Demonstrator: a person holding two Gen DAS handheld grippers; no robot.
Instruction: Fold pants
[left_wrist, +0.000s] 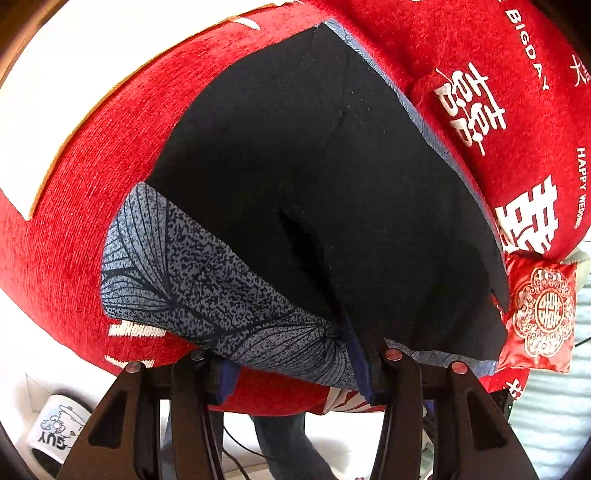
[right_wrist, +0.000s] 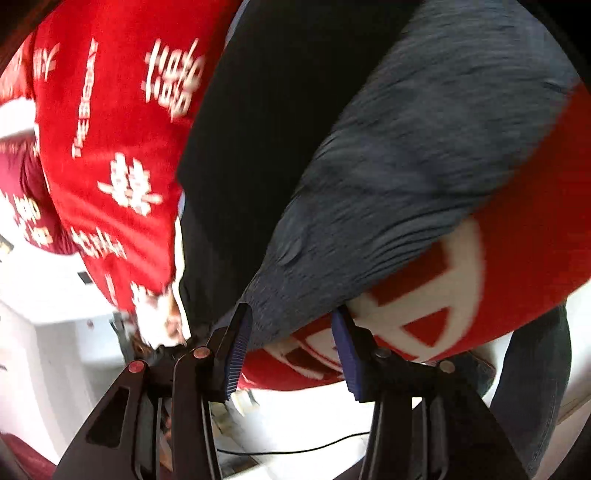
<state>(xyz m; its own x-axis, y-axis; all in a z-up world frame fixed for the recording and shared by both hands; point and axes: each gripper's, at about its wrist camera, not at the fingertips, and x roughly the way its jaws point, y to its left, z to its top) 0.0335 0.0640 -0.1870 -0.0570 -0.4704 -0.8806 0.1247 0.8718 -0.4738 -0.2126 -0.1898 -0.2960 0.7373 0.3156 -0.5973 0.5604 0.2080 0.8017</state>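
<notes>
Near the bed's edge, my left claw pinched the pants; right claw gaped empty, so the fold risked sliding off.

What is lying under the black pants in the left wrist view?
A blue-grey leaf-print cloth shows beneath the black pants, sticking out at the near-left and along the far edge. Both lie on the red bedspread. How far the printed cloth extends underneath is hidden.
</notes>
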